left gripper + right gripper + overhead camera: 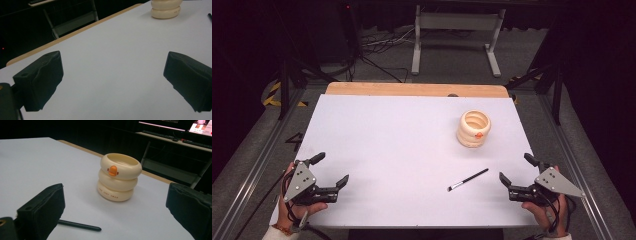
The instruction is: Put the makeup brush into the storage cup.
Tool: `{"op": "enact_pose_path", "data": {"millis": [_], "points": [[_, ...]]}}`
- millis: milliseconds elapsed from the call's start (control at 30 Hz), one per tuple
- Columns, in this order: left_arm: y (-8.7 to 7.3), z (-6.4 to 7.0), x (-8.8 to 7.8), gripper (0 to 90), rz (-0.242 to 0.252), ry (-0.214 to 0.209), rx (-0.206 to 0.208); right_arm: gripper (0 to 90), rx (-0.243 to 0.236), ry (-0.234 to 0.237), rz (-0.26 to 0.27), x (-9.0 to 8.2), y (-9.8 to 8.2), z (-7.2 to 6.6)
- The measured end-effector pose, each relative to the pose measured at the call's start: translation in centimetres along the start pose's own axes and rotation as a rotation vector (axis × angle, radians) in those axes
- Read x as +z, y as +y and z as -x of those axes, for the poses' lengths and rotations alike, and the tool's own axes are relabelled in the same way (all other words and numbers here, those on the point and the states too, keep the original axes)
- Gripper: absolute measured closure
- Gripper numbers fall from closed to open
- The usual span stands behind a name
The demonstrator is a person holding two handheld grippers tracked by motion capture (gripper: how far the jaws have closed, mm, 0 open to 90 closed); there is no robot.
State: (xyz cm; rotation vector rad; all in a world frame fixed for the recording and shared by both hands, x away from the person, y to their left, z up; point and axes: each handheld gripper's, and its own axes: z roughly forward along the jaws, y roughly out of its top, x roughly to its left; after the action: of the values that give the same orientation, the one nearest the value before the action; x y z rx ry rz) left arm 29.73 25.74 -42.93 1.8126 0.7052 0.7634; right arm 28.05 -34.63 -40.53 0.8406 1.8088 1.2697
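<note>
The thin black makeup brush (468, 180) lies flat on the white surface (402, 150), just ahead of the right hand-held gripper (514, 174), whose jaws stand released and empty. The brush could roll or skid from a shallow pinch. Behind it, the cream ringed duck holder (473, 129) could tip if bumped. The left hand-held gripper (332, 170) is also released.
</note>
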Motion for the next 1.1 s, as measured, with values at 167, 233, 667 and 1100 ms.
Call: {"op": "enact_pose_path", "data": {"millis": [167,233,667,1100], "points": [[-0.1,0.0,-0.1,3.4,0.004,-0.007,-0.005,2.6,-0.012,0.003,-0.008,0.0,0.1,-0.2],[-0.1,0.0,-0.1,3.5,0.006,-0.010,0.003,2.6,-0.023,0.005,-0.011,0.0,0.2,-0.2],[-0.4,0.2,0.6,3.8,-0.036,-0.027,0.006,4.2,-0.126,0.112,-0.106,0.2,1.8,0.4],[-0.5,0.7,1.1,4.2,-0.069,-0.061,0.017,13.1,-0.335,0.332,-0.400,4.0,4.2,-1.1]]}}
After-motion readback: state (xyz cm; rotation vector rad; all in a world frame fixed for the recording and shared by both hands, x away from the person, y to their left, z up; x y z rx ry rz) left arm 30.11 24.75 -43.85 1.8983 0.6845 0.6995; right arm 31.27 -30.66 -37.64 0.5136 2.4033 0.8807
